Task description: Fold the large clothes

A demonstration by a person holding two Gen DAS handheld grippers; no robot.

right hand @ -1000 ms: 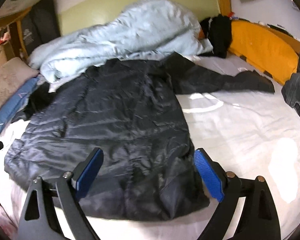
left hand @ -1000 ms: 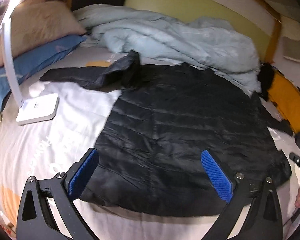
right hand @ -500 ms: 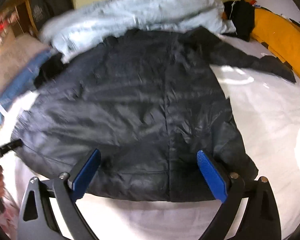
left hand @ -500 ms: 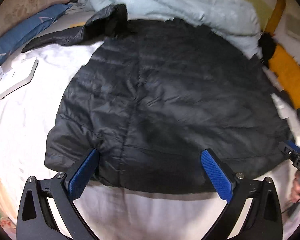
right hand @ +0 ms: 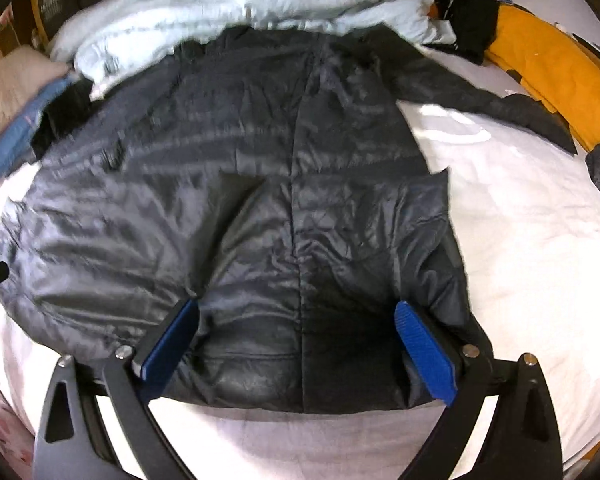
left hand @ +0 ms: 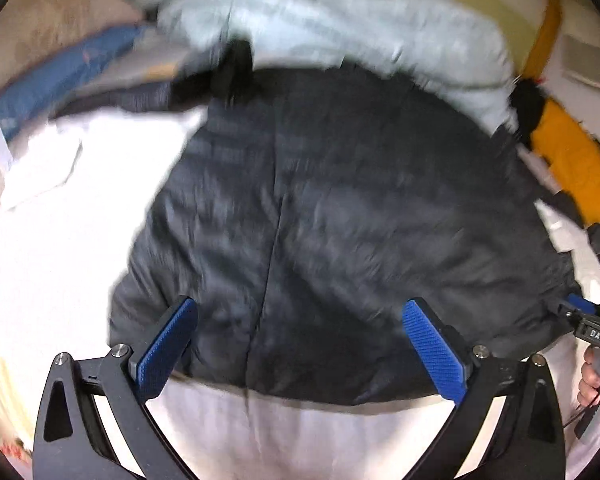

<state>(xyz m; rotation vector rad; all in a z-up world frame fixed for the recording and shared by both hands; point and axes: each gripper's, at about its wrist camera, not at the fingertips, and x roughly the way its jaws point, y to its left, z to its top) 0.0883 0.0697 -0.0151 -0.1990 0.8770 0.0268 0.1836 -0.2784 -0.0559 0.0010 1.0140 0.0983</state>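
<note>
Left claw (left hand: 300, 344): its 2 blue pads (left hand: 168, 346) are spread wide, pinching nothing, and sit over the near hem of the black jacket (left hand: 340, 220). Right claw (right hand: 298, 344): likewise spread wide and pinching nothing, its 2 blue pads (right hand: 424, 354) straddling the hem near the jacket's right-hand corner; whether the pads touch the fabric cannot be told in either view. In the left wrist view the right claw's tip (left hand: 584, 316) shows at the far right edge beside the hem corner, with the person's hand (left hand: 594, 372) behind it. The black jacket (right hand: 260, 208) lies flat and spread out on the white bed sheet (right hand: 520, 240), hem toward the cameras, collar away, a centre seam running down its length. A raised crease runs diagonally across the lower panel in the right wrist view. 1 sleeve (right hand: 488, 110) extends flat to the right over the sheet; the other sleeve (left hand: 148, 96) extends to the left, and is blurred in the left wrist view. Beyond the collar lies a bunched pale blue duvet (right hand: 240, 4), touching the jacket's upper edge. To the left of it are a blue pillow (left hand: 60, 84) and a beige pillow (left hand: 52, 28). At the right edge lie an orange cloth (right hand: 552, 56) and a small black item (right hand: 470, 16) beside the duvet. A yellow-green headboard (left hand: 480, 4) stands farthest back.
</note>
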